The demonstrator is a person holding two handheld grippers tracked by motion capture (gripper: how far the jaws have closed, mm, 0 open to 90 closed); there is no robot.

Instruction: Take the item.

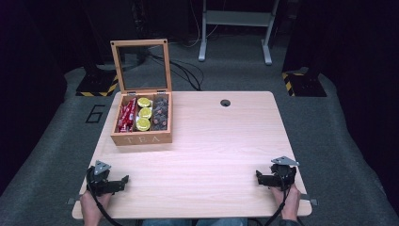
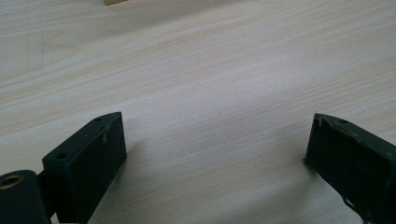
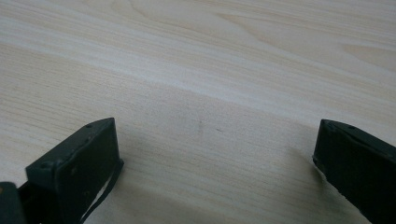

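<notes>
A wooden tea box (image 1: 141, 123) stands at the table's far left with its glass lid (image 1: 140, 66) raised upright. Inside lie red sachets (image 1: 126, 117), yellow-green packets (image 1: 143, 113) and dark packets (image 1: 161, 114) in three rows. My left gripper (image 1: 123, 181) rests on the table near its front left corner, held by a hand, pointing right. Its jaws stand wide apart over bare wood (image 2: 215, 140). My right gripper (image 1: 259, 177) lies near the front right corner, pointing left. It is open too, with nothing between the jaws (image 3: 215, 149).
The light wooden table (image 1: 211, 141) has a round cable hole (image 1: 225, 102) near its far edge. Grey carpet surrounds it, with a white stand (image 1: 235, 28), cables and hazard-striped bases behind.
</notes>
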